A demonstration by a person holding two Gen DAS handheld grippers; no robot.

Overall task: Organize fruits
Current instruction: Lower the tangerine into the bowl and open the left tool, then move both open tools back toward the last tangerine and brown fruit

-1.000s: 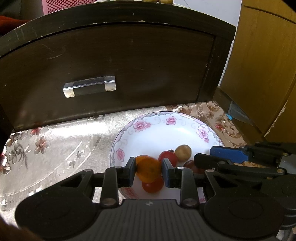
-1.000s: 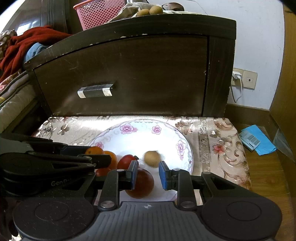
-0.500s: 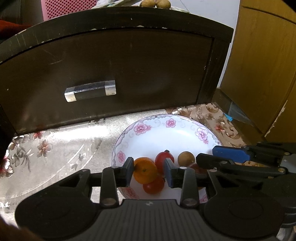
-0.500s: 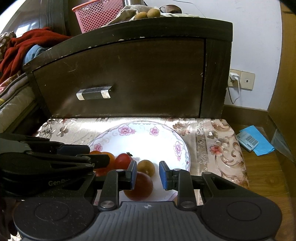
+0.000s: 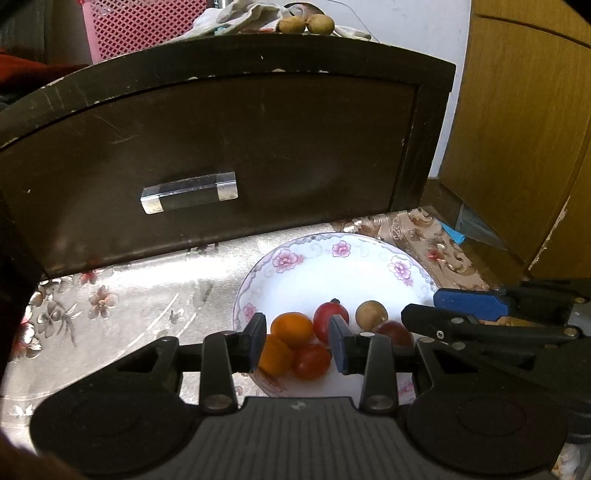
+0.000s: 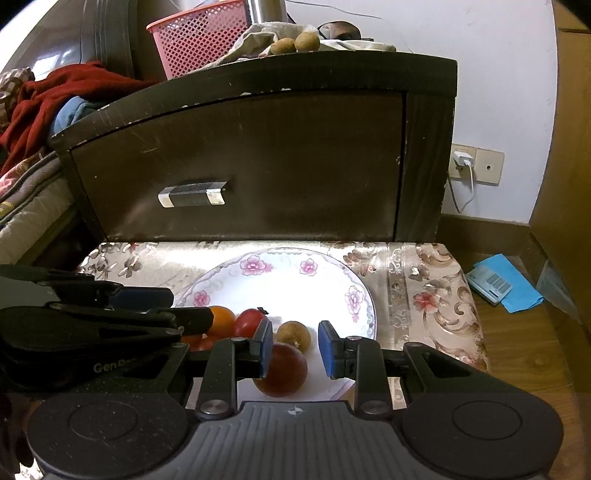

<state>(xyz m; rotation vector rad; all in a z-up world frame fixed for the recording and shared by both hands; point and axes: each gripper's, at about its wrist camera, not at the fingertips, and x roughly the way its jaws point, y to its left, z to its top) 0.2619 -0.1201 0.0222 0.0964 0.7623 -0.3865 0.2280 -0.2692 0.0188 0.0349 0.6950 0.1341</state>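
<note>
A white flowered plate (image 5: 332, 266) (image 6: 295, 280) on the patterned stool top holds several fruits at its near side. They are two oranges (image 5: 291, 328), red tomatoes (image 5: 311, 361) (image 6: 249, 322), a brown longan (image 5: 371, 314) (image 6: 294, 334) and a dark red plum (image 6: 281, 369). My left gripper (image 5: 297, 346) is open and empty, above the oranges. My right gripper (image 6: 294, 353) is open and empty over the plum and longan. Two more brown fruits (image 5: 306, 24) (image 6: 295, 43) lie on top of the dark cabinet.
A dark wooden cabinet with a drawer handle (image 5: 188, 191) (image 6: 192, 192) stands right behind the stool. A pink basket (image 6: 199, 37) and a cloth sit on it. A wooden wardrobe (image 5: 517, 129) is at the right, with blue paper (image 6: 502, 284) on the floor.
My left gripper opened and let the orange down among the fruits on the plate. Both grippers drew back and up, so the cabinet top shows now.
</note>
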